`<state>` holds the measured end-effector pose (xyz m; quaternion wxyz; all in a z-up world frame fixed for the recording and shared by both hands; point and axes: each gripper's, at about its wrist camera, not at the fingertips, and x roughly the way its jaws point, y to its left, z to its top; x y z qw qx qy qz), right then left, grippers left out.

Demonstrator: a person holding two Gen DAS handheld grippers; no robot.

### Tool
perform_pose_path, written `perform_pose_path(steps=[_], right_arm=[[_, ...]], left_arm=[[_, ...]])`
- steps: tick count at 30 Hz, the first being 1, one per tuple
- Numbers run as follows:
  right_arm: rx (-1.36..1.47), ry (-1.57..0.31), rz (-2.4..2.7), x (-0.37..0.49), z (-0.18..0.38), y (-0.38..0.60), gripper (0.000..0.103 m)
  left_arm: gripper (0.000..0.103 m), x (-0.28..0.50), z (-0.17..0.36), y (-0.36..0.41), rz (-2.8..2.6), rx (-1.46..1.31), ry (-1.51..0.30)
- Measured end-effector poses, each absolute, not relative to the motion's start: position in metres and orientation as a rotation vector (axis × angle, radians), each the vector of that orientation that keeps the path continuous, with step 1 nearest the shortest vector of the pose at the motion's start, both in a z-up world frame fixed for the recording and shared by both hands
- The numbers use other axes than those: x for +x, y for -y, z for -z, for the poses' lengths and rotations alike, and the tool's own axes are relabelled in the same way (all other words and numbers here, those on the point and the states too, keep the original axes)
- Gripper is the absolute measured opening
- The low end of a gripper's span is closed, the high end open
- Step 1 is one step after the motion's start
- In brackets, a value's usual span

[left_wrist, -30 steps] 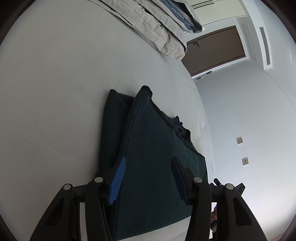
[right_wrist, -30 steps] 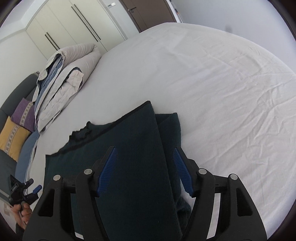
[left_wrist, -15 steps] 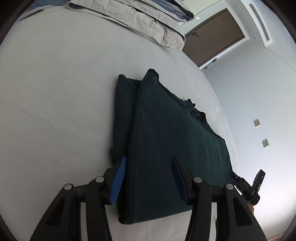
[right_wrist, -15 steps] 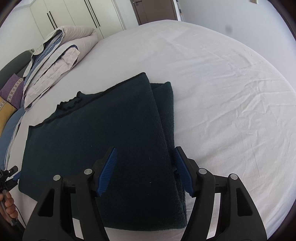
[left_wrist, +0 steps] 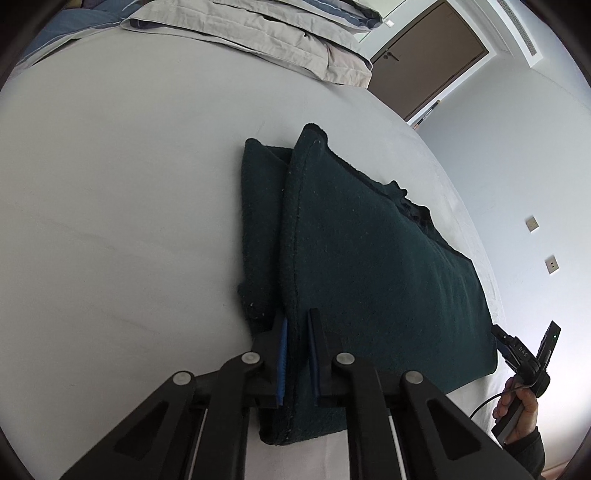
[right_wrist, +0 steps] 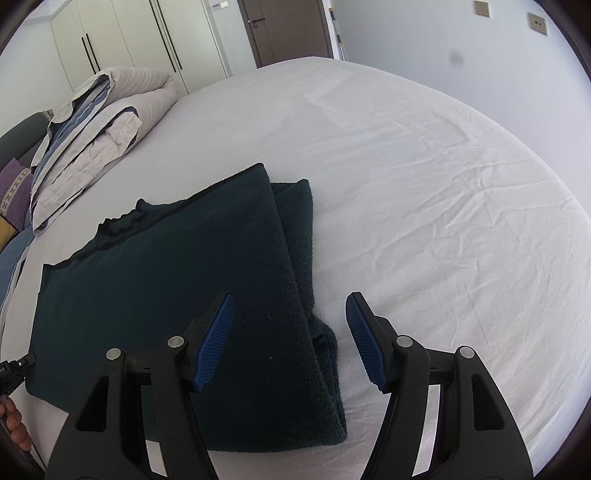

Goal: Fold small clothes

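Note:
A dark green knit sweater (left_wrist: 369, 280) lies flat on the white bed, sleeves folded in under its sides. My left gripper (left_wrist: 296, 354) is shut on the sweater's near left edge, the fabric pinched between its blue pads. In the right wrist view the sweater (right_wrist: 166, 288) fills the lower left. My right gripper (right_wrist: 290, 339) is open and empty, straddling the sweater's right side edge near the hem, just above the cloth.
A folded beige and blue duvet (right_wrist: 92, 133) lies at the head of the bed, also in the left wrist view (left_wrist: 280, 40). The white sheet (right_wrist: 443, 206) spreads wide to the right. A brown door (right_wrist: 288, 29) stands beyond the bed.
My left gripper closed on the sweater's edge; it was open before. My right gripper stayed open and drew back and right, so it now straddles the sweater's side edge.

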<state>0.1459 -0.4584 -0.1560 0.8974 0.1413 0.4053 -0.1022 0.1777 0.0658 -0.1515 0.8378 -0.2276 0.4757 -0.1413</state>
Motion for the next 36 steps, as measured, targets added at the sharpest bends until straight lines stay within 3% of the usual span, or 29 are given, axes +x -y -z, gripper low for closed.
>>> perform_pose_path(steps=[1,2,3,11,27,36], right_arm=[[0.284,-0.849,0.206,0.147,0.158,0.457,0.061],[0.266,-0.86,0.199,0.148,0.16,0.455,0.053],[0.245,-0.873,0.195,0.149,0.162,0.453,0.038],[0.211,-0.865,0.214,0.144,0.157,0.454,0.015],[0.282,-0.89,0.23,0.132,0.155,0.457,0.005],[0.343,-0.931,0.207,0.129,0.169,0.463,0.005]], left_arm=[[0.009,0.177,0.15,-0.065,0.297,-0.471,-1.006],[0.008,0.177,0.15,-0.064,0.295,-0.464,-1.005],[0.008,0.176,0.149,-0.064,0.294,-0.461,-1.003],[0.007,0.17,0.15,-0.068,0.282,-0.486,-0.99],[0.007,0.175,0.152,-0.072,0.29,-0.524,-0.997],[0.007,0.177,0.157,-0.071,0.295,-0.519,-1.008]])
